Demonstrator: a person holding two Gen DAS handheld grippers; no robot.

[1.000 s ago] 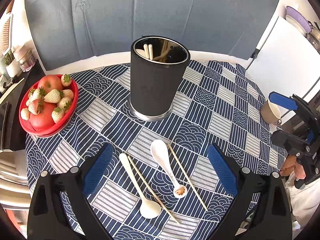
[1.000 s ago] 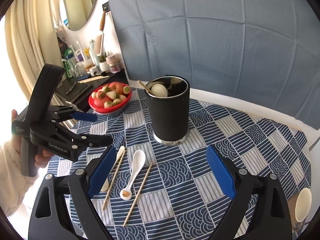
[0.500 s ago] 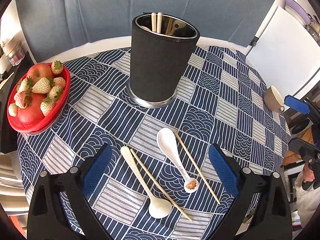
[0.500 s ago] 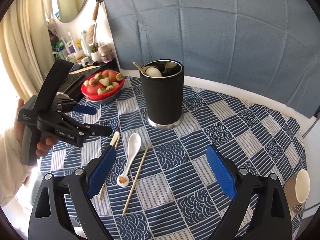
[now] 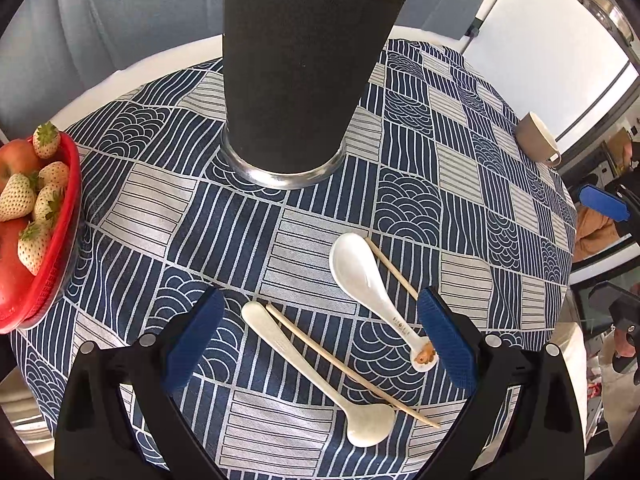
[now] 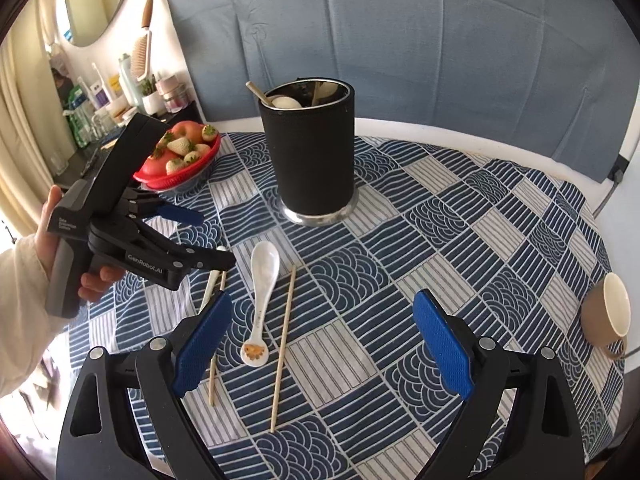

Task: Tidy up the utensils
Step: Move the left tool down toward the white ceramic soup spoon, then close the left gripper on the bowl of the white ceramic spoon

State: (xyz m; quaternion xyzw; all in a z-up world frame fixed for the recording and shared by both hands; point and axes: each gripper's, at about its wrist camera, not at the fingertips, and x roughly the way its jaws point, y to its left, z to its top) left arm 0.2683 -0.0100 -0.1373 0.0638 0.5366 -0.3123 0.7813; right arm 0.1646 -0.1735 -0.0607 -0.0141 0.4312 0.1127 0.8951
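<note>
— Which one is the left gripper (image 5: pixel 320 336) going for?

— My guess is the plain spoon (image 5: pixel 320 376). It lies right between the fingers, handle end nearest the left pad, bowl toward the camera. A chopstick (image 5: pixel 352 364) lies just beside it, touching or nearly so along the handle. The fingers are spread wide and hold nothing.

— And the other spoon?

— The paw spoon (image 5: pixel 372 288), the one with the orange print on its handle tip, sits toward the right finger (image 5: pixel 446 340), its tip just beside that pad. A second chopstick (image 5: pixel 390 266) runs behind it.

— So what would make the grab clean?

— I'd come straight down over the plain spoon's handle and close across it, not along it. The risk, as I see it, is pinching the chopstick with it, or the right pad nudging the paw spoon as it closes. Shifting a touch toward the left finger would help. Ceramic on cloth looks slippery, so grip the thin handle rather than the bowl.

— Where does it go?

— The holder (image 5: pixel 304 68), well beyond the fingertips, upright, with utensils already inside.

— The right gripper (image 6: pixel 324 340)?

— Wide open too, empty, hovering near the table edge with the loose chopstick (image 6: pixel 283 344) between its fingers. Best it keeps clear.
</note>
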